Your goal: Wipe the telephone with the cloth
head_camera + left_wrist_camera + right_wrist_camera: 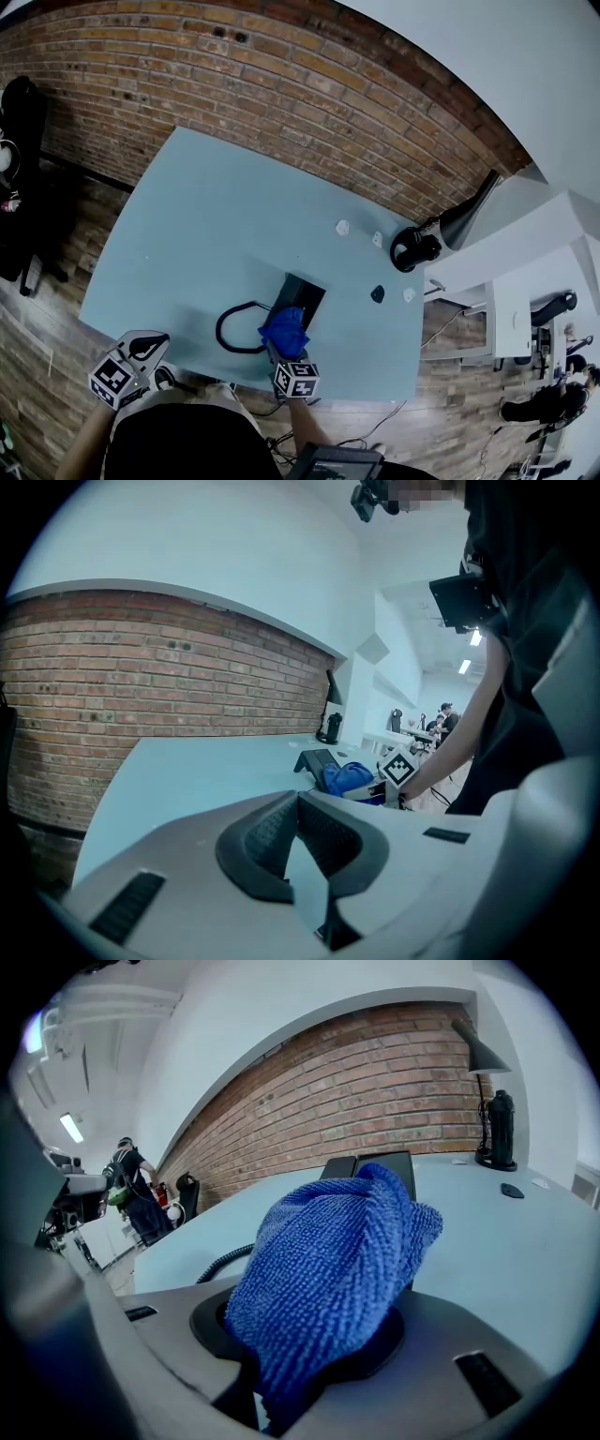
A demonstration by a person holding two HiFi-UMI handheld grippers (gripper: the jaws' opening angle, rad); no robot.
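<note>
The right gripper (286, 354) clamps a bunched blue cloth (284, 326) and holds it over the near end of the dark telephone (306, 292). The phone sits toward the 5 o'clock edge of the pale blue table (216, 216), its cord (225, 330) looping out at 9 o'clock. The left gripper (141, 349) waits off the table at 8 o'clock, its jaws seemingly together on nothing. Wiping looks to be just starting. Next, the cloth likely needs pressing down and drawing toward 12 o'clock along the casing.

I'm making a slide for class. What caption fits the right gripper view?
Right tool grips a bunched blue cloth in front of the dark telephone on a pale table.
</note>
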